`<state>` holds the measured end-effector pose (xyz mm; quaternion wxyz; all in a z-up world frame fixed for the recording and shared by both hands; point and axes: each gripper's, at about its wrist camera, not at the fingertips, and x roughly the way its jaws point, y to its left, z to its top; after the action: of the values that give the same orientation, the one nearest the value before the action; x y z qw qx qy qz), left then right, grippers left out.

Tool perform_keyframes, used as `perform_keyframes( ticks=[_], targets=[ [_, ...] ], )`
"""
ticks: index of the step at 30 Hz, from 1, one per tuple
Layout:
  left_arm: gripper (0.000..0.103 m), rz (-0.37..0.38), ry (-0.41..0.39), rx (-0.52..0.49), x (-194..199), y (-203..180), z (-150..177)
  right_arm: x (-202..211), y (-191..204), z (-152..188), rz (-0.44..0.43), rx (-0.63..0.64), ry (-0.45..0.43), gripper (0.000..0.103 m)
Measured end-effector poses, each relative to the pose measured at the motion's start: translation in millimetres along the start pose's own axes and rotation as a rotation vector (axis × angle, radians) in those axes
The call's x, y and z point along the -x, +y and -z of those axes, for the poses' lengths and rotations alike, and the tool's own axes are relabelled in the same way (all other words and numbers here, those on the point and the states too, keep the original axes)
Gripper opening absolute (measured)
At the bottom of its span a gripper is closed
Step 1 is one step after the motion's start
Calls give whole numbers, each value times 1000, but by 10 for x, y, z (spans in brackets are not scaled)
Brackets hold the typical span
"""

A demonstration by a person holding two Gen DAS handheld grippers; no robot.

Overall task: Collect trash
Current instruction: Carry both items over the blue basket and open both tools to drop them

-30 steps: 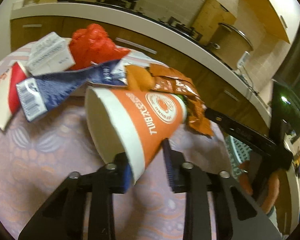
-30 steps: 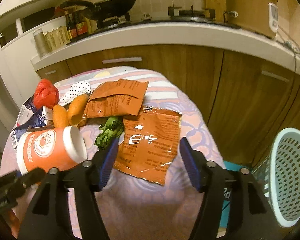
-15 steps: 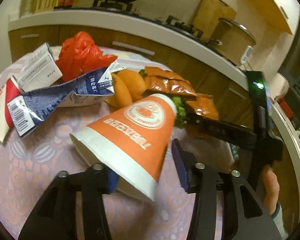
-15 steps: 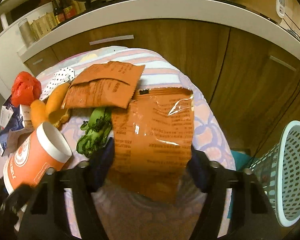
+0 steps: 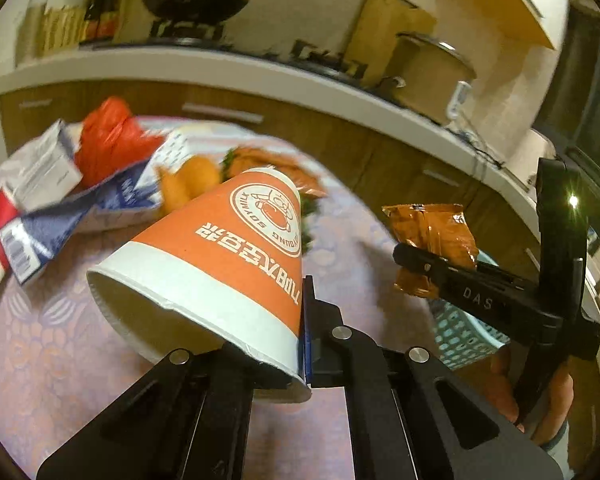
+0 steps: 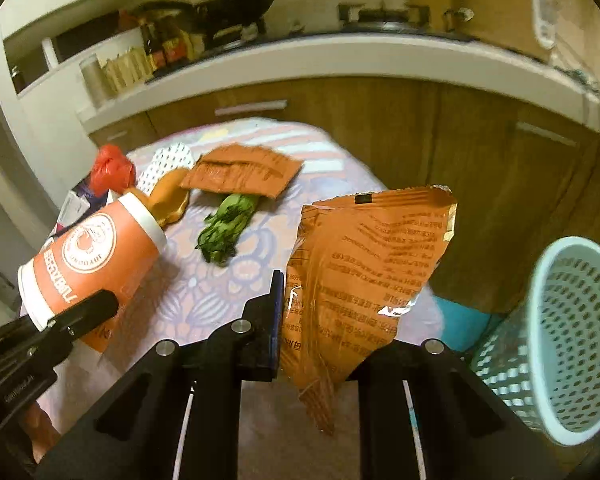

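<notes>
Both grippers loaded, clear of the table (image 6: 340,152).
Left gripper (image 5: 296,344) pinches the paper cup (image 5: 220,264) by its rim; right gripper (image 6: 316,344) clamps the orange wrapper (image 6: 364,264), ready for the basket (image 6: 572,340).

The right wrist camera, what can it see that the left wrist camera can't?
Only the right wrist view shows the green leafy vegetable clearly, the flat orange packet on the table, and the whole blue basket.

Only the left wrist view shows the blue and white carton spread open and the inside of the paper cup.

Both show the cup, pinched at its rim by the left tongs, the orange wrapper gripped by the right tongs, the red bag, and the kitchen counter.
</notes>
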<state>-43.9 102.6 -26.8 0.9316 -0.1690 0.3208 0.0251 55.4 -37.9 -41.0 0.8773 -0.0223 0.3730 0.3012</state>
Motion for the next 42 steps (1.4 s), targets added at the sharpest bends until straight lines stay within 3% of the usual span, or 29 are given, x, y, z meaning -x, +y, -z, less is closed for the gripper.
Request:
perform_keyframes(
  ticks=[8, 15, 24, 34, 35, 38, 39, 40, 42],
  targets=[
    [1, 134, -12, -123, -68, -756, -173, 658, -614, 65, 125, -54, -112, 13],
    [1, 260, 35, -263, -418, -1654, -209, 1030, -1432, 299, 282, -163, -128, 13],
    [1, 380, 201, -326, -1177, -2476, -66, 955, -2343, 744, 364, -342, -22, 13],
    [3, 408, 369, -337, -1899, -2835, 161, 661, -2813, 1045, 340, -482, 114, 16],
    [7, 402, 377, -339, -1949, -2861, 176, 649, -2835, 1062, 343, -486, 125, 17],
    [34, 384, 395, -358, -1994, -2873, 223, 634, -2863, 1090, 345, -502, 147, 34],
    [38, 379, 397, -361, -2002, -2861, 238, 636, -2887, 1092, 347, -507, 147, 51],
    [39, 376, 397, -363, -2003, -2845, 250, 659, -2896, 1103, 356, -512, 140, 59],
    [40, 372, 400, -353, -1994, -2791, 249, 722, -2898, 1099, 366, -512, 123, 59]
  ],
)
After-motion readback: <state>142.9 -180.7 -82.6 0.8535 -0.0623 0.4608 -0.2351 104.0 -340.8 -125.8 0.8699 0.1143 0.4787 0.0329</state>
